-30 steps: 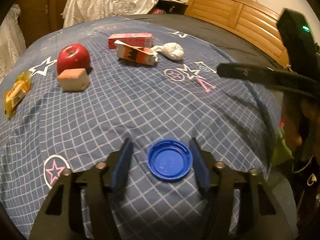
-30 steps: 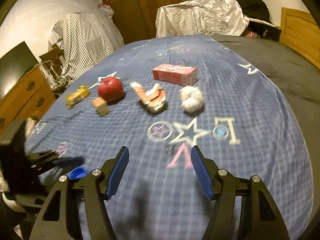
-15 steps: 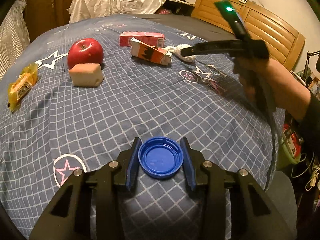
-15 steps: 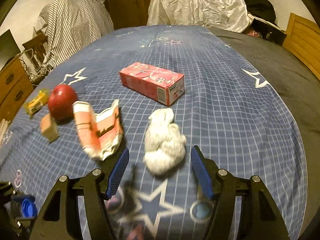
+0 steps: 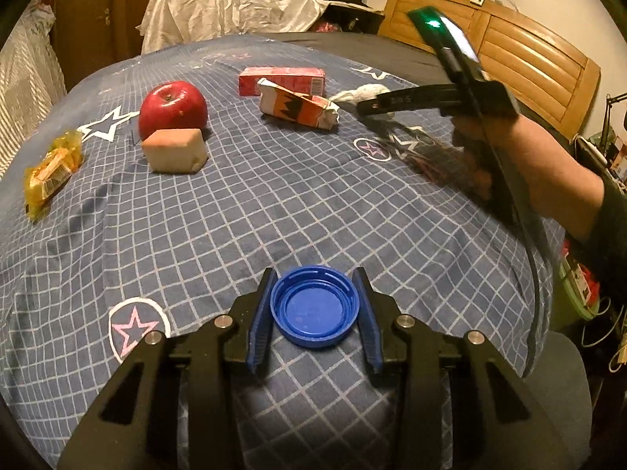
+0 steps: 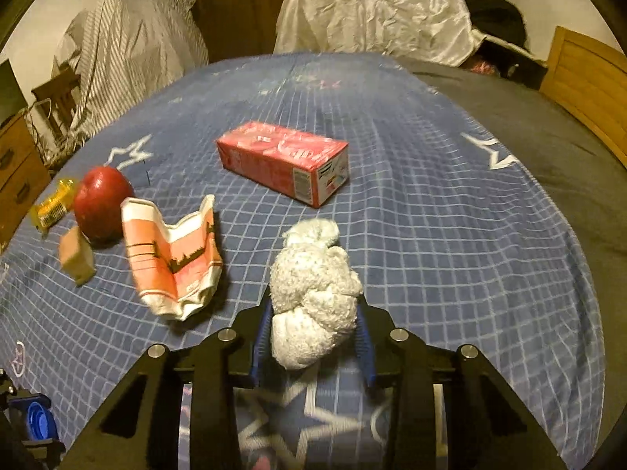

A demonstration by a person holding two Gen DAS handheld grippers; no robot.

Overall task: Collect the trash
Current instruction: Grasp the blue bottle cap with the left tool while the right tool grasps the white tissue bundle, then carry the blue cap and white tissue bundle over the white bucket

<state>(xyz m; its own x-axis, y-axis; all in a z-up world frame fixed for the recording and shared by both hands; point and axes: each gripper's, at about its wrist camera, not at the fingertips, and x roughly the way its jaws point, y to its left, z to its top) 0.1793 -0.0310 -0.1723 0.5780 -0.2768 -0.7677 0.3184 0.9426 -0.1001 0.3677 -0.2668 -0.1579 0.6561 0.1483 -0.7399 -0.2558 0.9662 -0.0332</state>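
So the left hand-held gripper (image 5: 315,313) has its blue pads pinched narrow on a blue bottle cap (image 5: 314,305), open side up, right on the checked blue bedspread (image 5: 274,203) at the near edge of the bed. The right hand-held gripper (image 6: 311,337) is closing its jaws on a crumpled white tissue wad (image 6: 313,297), pads pressing both sides of it, still sitting on the bedspread. Just left of the wad lies a crushed orange-and-white carton (image 6: 172,262). Further left there's a tan sponge-like block (image 6: 76,254) touching a red apple (image 6: 102,207), and a yellow snack wrapper (image 6: 53,207) beyond. Behind the wad sits a pink box (image 6: 282,162) on its side. Far back: a wooden headboard (image 5: 521,51) and silvery sheeting (image 6: 376,23).
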